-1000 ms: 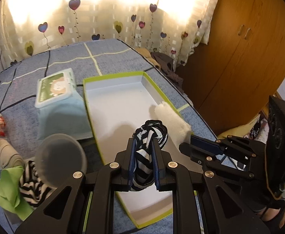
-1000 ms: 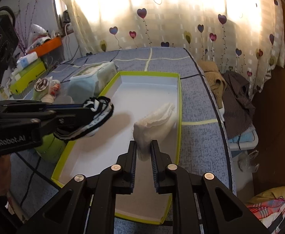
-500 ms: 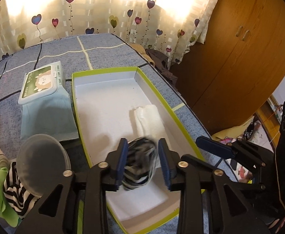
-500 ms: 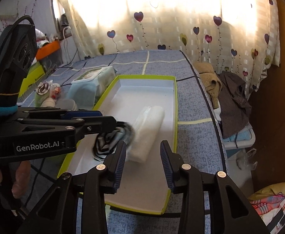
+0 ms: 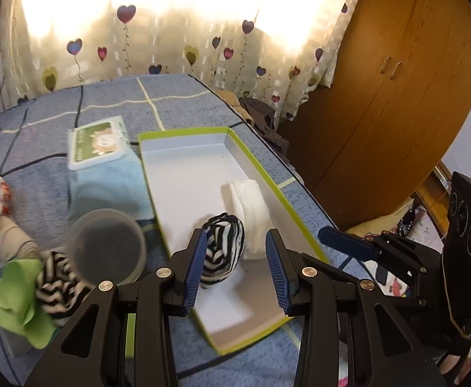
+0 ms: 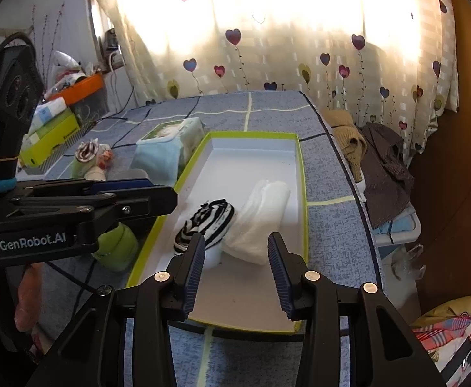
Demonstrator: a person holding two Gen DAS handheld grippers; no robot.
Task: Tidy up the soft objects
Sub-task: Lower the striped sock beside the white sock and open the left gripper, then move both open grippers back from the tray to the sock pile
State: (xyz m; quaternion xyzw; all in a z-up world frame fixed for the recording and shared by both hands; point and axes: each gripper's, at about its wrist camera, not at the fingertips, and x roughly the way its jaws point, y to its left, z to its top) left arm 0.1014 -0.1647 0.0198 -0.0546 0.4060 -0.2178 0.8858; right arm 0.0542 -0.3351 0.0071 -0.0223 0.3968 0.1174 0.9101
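Observation:
A green-rimmed white box lies on the blue bed. Inside it a black-and-white striped sock roll lies beside a white rolled cloth. My left gripper is open above the striped roll, not touching it; it also shows at the left in the right wrist view. My right gripper is open and empty over the box's near end. Its fingertip shows in the left wrist view.
A wipes pack rests on a light blue cloth left of the box. A clear cup, another striped sock, green cloth and a beige roll lie at near left. Clothes hang off the bed's right edge.
My left gripper opened and let the striped roll drop into the box beside the white cloth. My right gripper opened, released the white cloth and drew back.

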